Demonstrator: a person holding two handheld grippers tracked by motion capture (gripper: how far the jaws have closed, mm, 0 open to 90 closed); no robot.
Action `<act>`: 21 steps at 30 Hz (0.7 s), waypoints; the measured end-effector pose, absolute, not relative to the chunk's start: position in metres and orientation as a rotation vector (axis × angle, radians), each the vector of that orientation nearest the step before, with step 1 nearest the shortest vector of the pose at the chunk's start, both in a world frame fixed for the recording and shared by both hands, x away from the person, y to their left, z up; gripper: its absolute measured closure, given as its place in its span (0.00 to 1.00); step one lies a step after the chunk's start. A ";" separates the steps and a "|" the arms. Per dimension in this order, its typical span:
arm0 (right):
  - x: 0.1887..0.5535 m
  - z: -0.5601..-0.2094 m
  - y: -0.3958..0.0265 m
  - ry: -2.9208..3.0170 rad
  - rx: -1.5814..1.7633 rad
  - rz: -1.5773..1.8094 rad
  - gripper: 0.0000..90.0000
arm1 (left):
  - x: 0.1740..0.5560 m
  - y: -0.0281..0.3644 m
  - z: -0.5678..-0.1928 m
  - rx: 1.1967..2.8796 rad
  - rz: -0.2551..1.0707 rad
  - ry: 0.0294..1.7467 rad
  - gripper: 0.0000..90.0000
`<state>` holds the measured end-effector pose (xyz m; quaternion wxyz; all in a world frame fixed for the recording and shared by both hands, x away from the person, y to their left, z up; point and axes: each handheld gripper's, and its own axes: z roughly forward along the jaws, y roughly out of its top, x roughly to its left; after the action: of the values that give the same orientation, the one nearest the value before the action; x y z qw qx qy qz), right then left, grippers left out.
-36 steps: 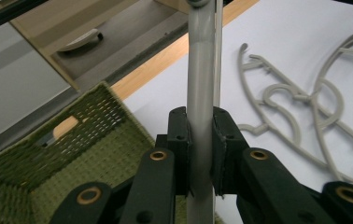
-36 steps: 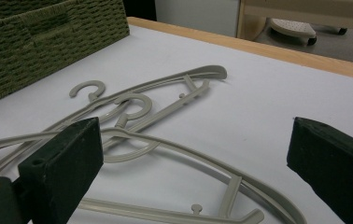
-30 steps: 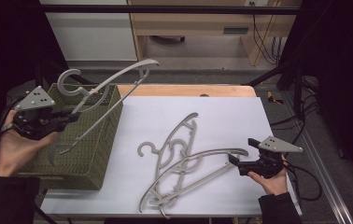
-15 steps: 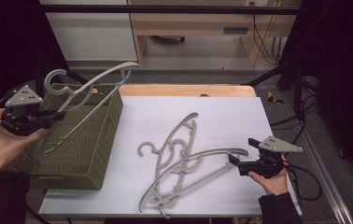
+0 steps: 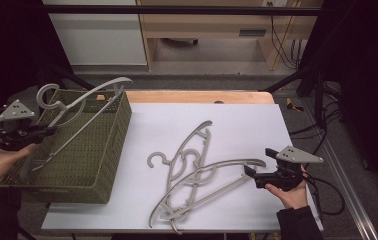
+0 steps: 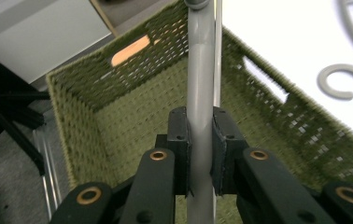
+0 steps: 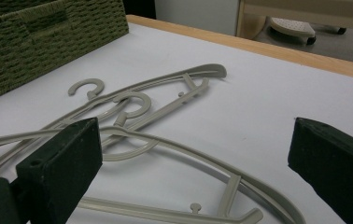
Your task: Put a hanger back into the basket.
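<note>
Three hangers in play. High view: left gripper [image 5: 47,131], far left, clamps one hanger [image 5: 79,107] tilted over the basket [image 5: 104,160], hook up, ready to drop in. Right gripper [image 5: 252,172], lower right, gapes beside the pile [image 5: 197,175] at centre. Left gripper view: jaws pinch the bar [image 6: 200,116] tight. Right gripper view: jaws wide, empty, lined up on the pile's nearest arm [image 7: 202,163].

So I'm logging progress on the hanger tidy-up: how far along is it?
Nothing lies in the green woven basket yet; what shows of its floor in the left gripper view is bare. In hand: the left gripper is clamped on one grey hanger, held partly inside the basket. Left: two hangers on the white table, with the right gripper open beside them.
</note>
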<state>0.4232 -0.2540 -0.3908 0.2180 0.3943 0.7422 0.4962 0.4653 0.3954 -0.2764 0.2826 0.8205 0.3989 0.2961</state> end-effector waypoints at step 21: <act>0.424 -0.393 -0.252 2.072 1.092 1.362 0.04 | 0.483 0.426 -0.321 2.243 0.718 1.207 0.89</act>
<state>0.4243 -0.2519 -0.3926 0.2145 0.3936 0.7470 0.4910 0.4830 0.4262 -0.3209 0.2449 0.8218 0.4423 0.2630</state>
